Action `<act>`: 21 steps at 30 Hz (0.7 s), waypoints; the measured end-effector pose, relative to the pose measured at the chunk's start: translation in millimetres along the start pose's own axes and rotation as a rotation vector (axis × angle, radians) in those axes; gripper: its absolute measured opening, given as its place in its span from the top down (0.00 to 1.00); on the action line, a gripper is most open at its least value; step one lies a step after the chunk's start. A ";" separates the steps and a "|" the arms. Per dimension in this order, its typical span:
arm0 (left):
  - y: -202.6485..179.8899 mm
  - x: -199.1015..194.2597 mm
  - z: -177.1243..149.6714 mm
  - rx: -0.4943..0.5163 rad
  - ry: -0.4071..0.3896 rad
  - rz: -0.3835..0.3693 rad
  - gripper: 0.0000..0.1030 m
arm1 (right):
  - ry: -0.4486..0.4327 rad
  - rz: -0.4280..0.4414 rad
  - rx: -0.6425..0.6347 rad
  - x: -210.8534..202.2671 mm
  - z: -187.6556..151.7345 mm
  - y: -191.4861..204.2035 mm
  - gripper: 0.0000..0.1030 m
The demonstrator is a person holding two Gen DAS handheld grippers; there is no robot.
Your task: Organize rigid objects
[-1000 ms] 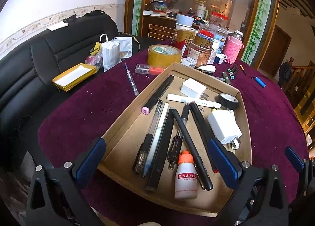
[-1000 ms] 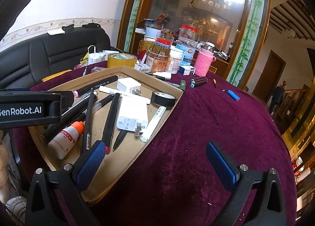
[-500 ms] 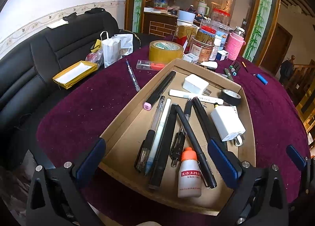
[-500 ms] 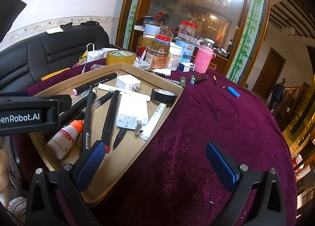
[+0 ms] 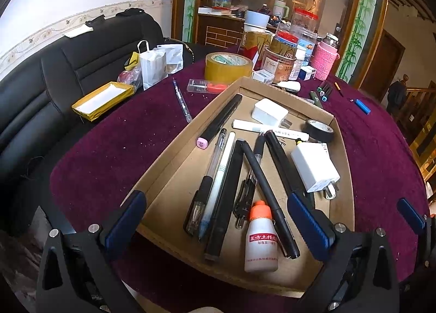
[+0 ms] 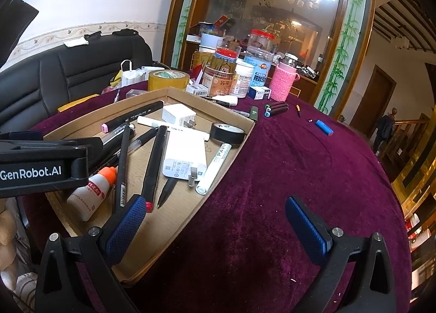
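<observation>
Both grippers hang spread and empty over the near end of a shallow brown cardboard tray [image 5: 174, 146] that collects the stationery on the round table with the dark purple cloth [image 6: 286, 176].

Pens, two white chargers, a roll of black tape [image 5: 319, 130] and a small white bottle with an orange cap [image 5: 260, 239] lie inside the tray, apparently so its low walls keep the rigid pieces together; a slim clear pen [image 5: 181, 100] lies loose beside the tray's left wall, and a blue cylinder [image 6: 324, 127] and some dark markers [image 6: 276, 109] lie beyond its far right corner, probably awaiting collection; the left gripper [image 5: 218, 224], jaws wide, sits above the tray's near edge with the bottle between its fingers but untouched; the right gripper [image 6: 218, 227], equally wide, straddles the tray's near right wall, well apart from the loose pieces.
</observation>
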State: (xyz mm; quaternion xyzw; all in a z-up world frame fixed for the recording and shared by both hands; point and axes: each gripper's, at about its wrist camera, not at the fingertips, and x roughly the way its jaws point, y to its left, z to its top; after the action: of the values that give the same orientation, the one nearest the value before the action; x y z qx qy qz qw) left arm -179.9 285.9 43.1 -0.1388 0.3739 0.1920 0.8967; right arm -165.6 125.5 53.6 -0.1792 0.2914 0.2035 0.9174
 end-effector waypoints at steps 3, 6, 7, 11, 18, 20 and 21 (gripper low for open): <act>-0.3 0.4 -0.2 0.001 0.000 -0.002 0.00 | 0.003 0.005 0.002 0.0 0.3 0.3 0.00; -0.4 0.5 -0.1 0.001 0.003 -0.005 0.00 | 0.006 0.008 0.002 0.8 0.4 0.7 0.00; -0.6 0.8 0.2 0.002 0.005 -0.007 0.00 | 0.007 0.009 0.002 0.8 0.3 0.5 0.00; -0.6 2.4 0.6 0.001 0.017 -0.004 0.00 | 0.024 0.026 0.000 7.0 4.7 0.7 0.00; -2.9 -1.2 3.5 -0.001 0.012 0.005 0.00 | 0.027 0.023 -0.032 7.5 24.8 3.3 0.00; -4.3 -3.1 4.5 0.002 0.003 0.014 0.00 | 0.022 0.022 -0.029 6.3 25.3 1.5 0.00; -5.0 -3.8 4.9 0.003 0.000 0.017 0.00 | 0.020 0.023 -0.024 5.7 24.4 -0.2 0.00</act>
State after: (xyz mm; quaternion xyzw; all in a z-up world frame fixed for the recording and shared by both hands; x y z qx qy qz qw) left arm -177.1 282.4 49.7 -0.1345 0.3751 0.1990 0.8953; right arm -150.0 137.8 68.9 -0.1887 0.3002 0.2155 0.9099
